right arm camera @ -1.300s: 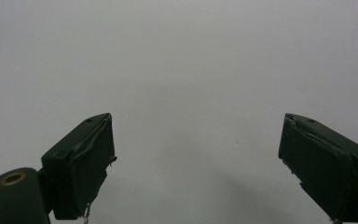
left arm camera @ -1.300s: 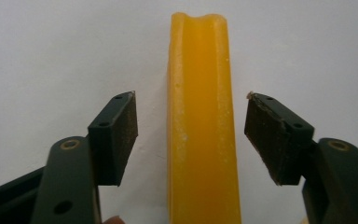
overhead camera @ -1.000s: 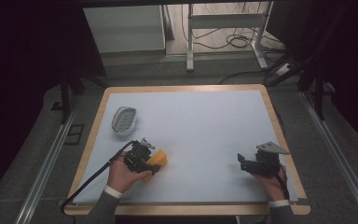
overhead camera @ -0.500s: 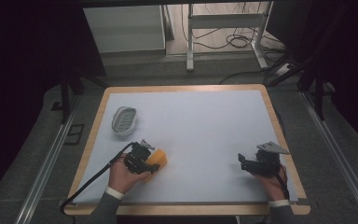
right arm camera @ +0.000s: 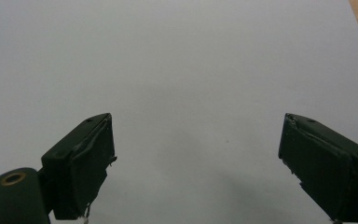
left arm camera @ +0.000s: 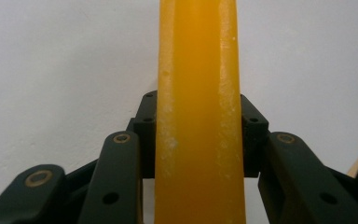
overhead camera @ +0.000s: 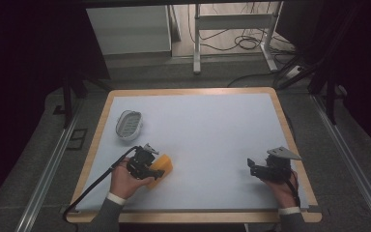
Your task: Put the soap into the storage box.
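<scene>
High view: left gripper sits at the near-left of the table, clamped on an orange block. The jaws have just been closing and the block is between them. The block lies on the table surface, poking out to the right of the hand, well apart from the right gripper at the near-right edge. A white mesh dish sits farther back on the left, near the left gripper and a long way from the right one. The left hand is clearly the one in play.

Left gripper view: the orange block runs straight away from the camera along the jaw line, with both black pads pressed flat on its long sides. Long axis in line with the tongs, grip looks centred, so a lift should carry it without twisting.

Right gripper view: the right gripper is spread wide, nothing between the pads, bare table below.
</scene>
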